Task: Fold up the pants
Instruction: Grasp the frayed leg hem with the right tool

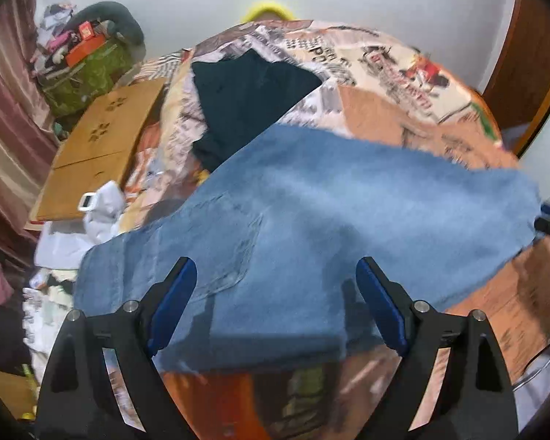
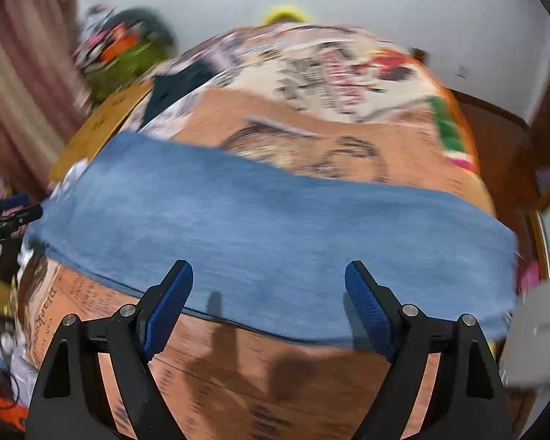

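Note:
Light blue denim pants (image 1: 311,212) lie flat across a bed covered by a printed orange and cream sheet (image 1: 403,117). A back pocket shows at the waist end, near the left. My left gripper (image 1: 277,275) hovers above that end, open, with nothing between its blue pads. In the right wrist view the same pants (image 2: 260,227) stretch as a long band across the sheet (image 2: 275,124). My right gripper (image 2: 269,277) hangs open over their near edge, not touching the cloth. The left gripper's tip (image 2: 22,216) peeks in at the far left of that view.
A dark navy garment (image 1: 249,102) lies on the bed beyond the pants. A low wooden table (image 1: 102,146) stands left of the bed, with a cluttered green box (image 1: 88,69) behind it. White clothes (image 1: 91,220) are piled at the left. Wooden furniture (image 2: 513,135) stands right.

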`<state>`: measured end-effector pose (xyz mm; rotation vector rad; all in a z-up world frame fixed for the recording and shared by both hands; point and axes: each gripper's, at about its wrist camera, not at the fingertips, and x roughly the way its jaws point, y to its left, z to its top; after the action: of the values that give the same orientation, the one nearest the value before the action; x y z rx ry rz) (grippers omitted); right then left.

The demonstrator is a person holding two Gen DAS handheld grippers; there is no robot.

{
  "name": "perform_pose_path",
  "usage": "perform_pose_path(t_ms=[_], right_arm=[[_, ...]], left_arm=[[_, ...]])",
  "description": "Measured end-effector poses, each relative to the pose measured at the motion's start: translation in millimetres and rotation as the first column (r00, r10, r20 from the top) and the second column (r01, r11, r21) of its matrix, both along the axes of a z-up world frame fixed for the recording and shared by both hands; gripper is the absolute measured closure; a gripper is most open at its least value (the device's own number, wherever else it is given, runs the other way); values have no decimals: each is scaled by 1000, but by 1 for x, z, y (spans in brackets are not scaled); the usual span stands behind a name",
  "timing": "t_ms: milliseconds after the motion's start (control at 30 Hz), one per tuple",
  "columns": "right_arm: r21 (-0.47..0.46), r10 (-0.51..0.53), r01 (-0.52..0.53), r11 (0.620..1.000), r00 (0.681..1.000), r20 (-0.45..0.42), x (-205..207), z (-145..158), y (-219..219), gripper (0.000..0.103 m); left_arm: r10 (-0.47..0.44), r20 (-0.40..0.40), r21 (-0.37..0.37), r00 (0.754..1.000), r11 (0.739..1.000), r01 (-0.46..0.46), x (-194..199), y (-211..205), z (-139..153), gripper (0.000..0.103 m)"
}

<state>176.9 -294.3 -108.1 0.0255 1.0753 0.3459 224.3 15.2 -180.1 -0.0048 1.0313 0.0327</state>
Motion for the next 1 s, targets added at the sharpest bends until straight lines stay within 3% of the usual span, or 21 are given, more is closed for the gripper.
perform_pose_path(t_ms=[133, 300, 433, 833, 900, 933, 1000], right_arm=[[17, -141, 141, 990, 990, 5, -8, 5, -51, 20], [36, -291, 291, 956, 957, -20, -23, -4, -105, 20], [97, -377, 384, 918, 922, -88, -31, -21, -142, 20], [187, -456, 495, 849, 863, -217, -10, -66, -180, 19], [204, -464, 508, 837, 856, -228, -6, -68, -183, 19], [210, -472, 515, 831, 853, -224, -4, -68, -185, 21], [213, -477, 520, 827, 850, -223, 0, -69, -187, 24]], left_arm=[[-30, -27, -71, 999, 997, 28, 22, -20, -5, 14], [-99, -133, -106, 986, 991, 85, 42, -58, -40, 14], [-116, -132, -57, 984, 992, 110, 46, -82, -47, 5], [-141, -158, 22, 977, 989, 146, 63, -123, -50, 3], [-176, -168, -19, 970, 984, 175, 67, -130, -52, 4], [-212, -194, -82, 958, 977, 199, 69, -136, -55, 4], [-225, -189, -48, 956, 974, 220, 70, -153, -56, 4]])
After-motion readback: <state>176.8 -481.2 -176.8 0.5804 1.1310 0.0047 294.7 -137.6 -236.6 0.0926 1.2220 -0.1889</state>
